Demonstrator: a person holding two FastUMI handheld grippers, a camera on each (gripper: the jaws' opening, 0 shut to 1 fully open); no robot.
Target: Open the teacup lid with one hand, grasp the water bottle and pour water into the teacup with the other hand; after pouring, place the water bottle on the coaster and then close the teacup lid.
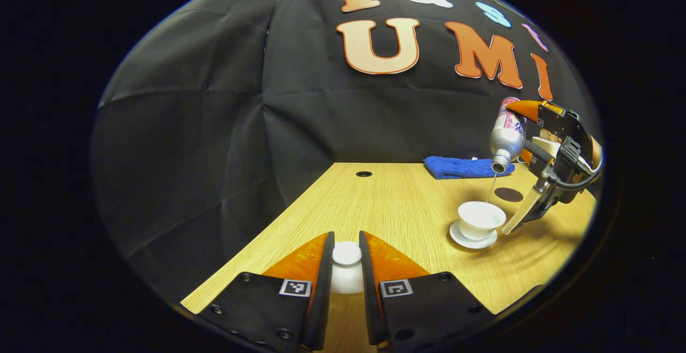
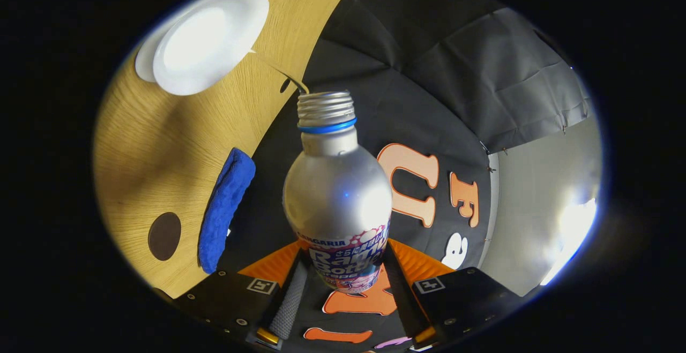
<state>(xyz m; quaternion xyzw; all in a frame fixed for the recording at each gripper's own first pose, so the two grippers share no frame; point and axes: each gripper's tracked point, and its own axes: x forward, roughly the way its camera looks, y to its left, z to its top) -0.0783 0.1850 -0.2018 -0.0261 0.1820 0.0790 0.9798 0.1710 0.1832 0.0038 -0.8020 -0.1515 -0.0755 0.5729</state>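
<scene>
Two grippers are at work over a light wooden tabletop (image 1: pixel 375 203) in front of the black cloth wall. In the left gripper view, the left gripper (image 1: pixel 346 267) is at the near edge, its jaws closed on the white teacup lid (image 1: pixel 346 272), both fingers pressing its sides, held off to the left of the cup and well apart from it. Far behind it, a small dark hole (image 1: pixel 364 173) sits in the tabletop.

Farther right, the white teacup (image 1: pixel 481 219) stands uncovered on its white saucer (image 1: pixel 471 239). A thin stream of water (image 1: pixel 491 188) falls into the cup from the mouth of the silver water bottle (image 1: pixel 507 136), which is tilted steeply, neck down, above the cup. The right gripper (image 1: pixel 528 133) holds the bottle by its labelled end. Behind the cup, at the far edge, lies a folded blue cloth (image 1: pixel 463 166), and just right of the stream is the dark round coaster (image 1: pixel 508 194), bare.

In the right gripper view, the right gripper (image 2: pixel 345 283) has its jaws closed on the bottle (image 2: pixel 337 197), a finger on either side of the label. The bottle's threaded, uncapped neck points toward the teacup (image 2: pixel 209 39), and water (image 2: pixel 276 69) arcs from the mouth to the cup's rim. The blue cloth (image 2: pixel 225 208) and coaster (image 2: pixel 164 236) lie on the tabletop (image 2: pixel 155 144) on the left of this view.
</scene>
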